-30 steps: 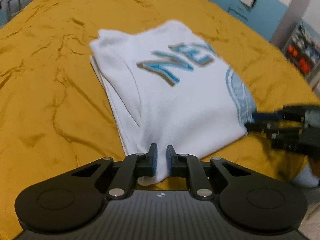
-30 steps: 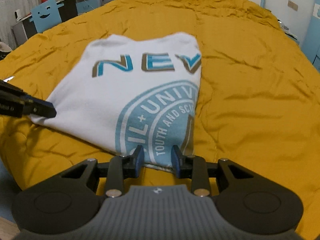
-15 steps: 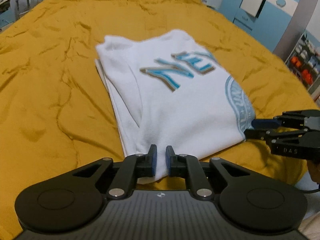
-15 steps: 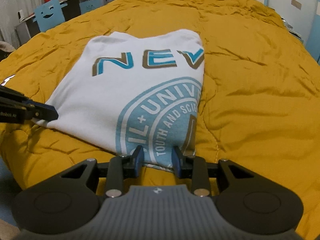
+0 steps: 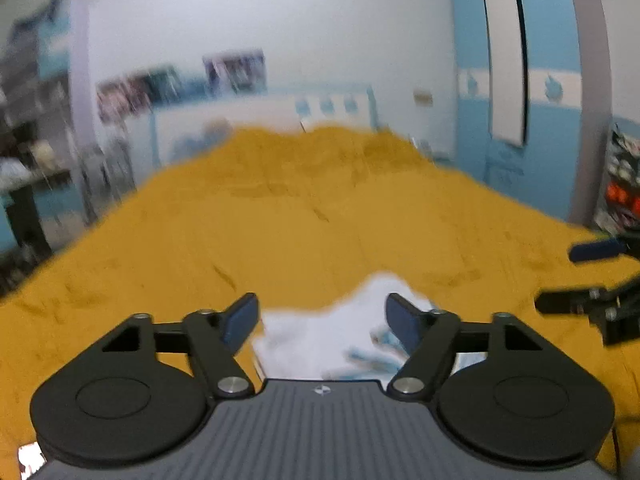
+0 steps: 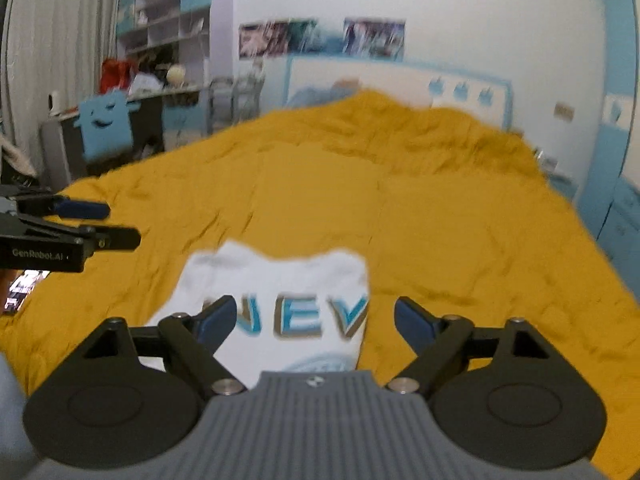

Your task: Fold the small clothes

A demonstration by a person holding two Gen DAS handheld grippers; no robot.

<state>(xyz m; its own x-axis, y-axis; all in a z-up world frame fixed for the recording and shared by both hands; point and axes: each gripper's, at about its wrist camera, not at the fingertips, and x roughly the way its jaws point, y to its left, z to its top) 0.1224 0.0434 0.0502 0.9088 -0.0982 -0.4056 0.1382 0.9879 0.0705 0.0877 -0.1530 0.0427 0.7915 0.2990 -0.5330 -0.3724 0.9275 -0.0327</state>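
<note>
A folded white T-shirt (image 6: 280, 280) with blue "NEV" lettering lies on the yellow bedspread (image 6: 440, 220). It also shows blurred in the left wrist view (image 5: 320, 340). My left gripper (image 5: 322, 320) is open and empty, raised above the shirt's near edge. My right gripper (image 6: 314, 322) is open and empty, also raised above the shirt. The right gripper shows at the right edge of the left wrist view (image 5: 592, 276). The left gripper shows at the left edge of the right wrist view (image 6: 100, 224). Both views are motion-blurred.
The bedspread (image 5: 280, 220) covers a wide bed reaching back to a headboard (image 6: 400, 80). A desk with a blue chair (image 6: 106, 124) and shelves stand at the left. Blue cabinets (image 5: 520, 80) stand at the right.
Both grippers have opened, let go of the shirt's near edge, and lifted and tilted up. The room now fills the upper half of both views. The shirt lies folded below.
</note>
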